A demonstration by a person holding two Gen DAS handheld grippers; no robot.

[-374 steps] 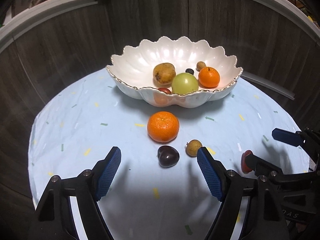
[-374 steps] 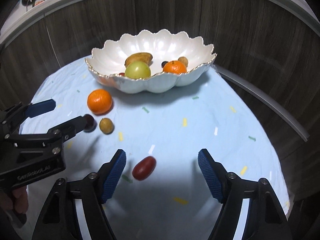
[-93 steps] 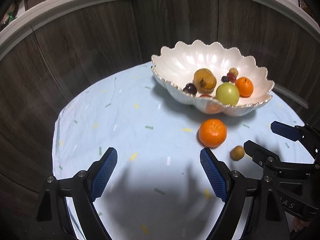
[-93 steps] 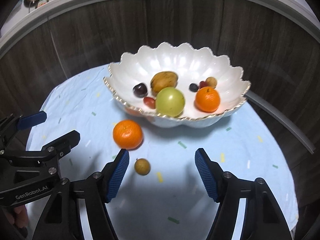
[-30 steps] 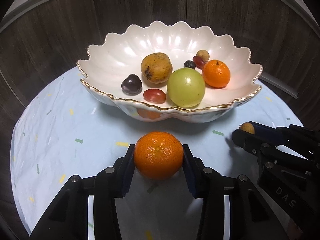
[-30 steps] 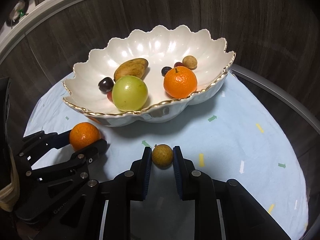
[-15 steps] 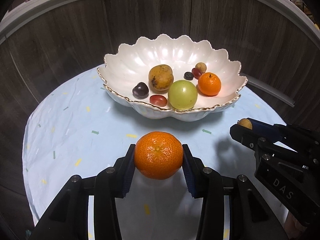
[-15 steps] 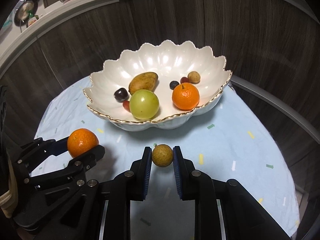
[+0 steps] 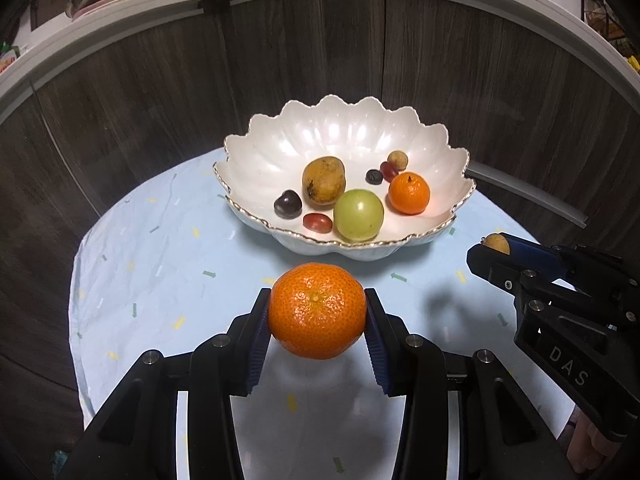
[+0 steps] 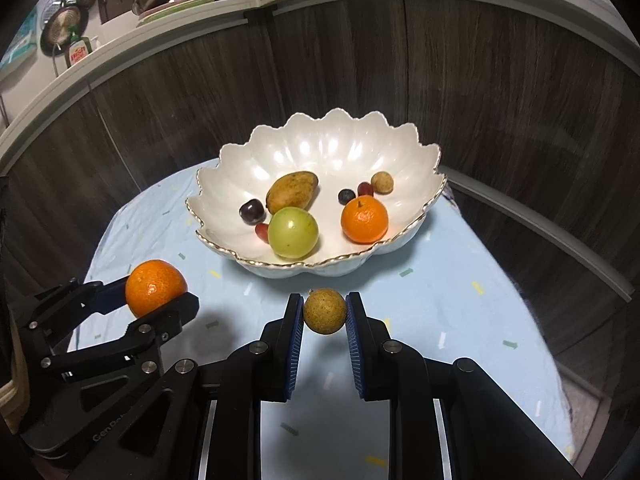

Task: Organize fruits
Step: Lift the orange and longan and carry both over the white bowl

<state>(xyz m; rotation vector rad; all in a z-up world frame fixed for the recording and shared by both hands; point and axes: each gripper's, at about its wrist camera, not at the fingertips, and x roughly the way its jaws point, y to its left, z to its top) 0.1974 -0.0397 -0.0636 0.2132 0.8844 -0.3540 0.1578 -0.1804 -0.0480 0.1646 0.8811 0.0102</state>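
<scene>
The left gripper was found clamped on a large mandarin, its blue pads pressed against both sides of the fruit and the fruit held clear above the pale blue tablecloth, just short of the scalloped white bowl. The right gripper had its jaws drawn narrow on a small brown round fruit, likewise held off the cloth in front of the bowl. Inside the bowl lay a green apple, a second mandarin, a brownish mango-like fruit, a dark plum and several smaller fruits.
</scene>
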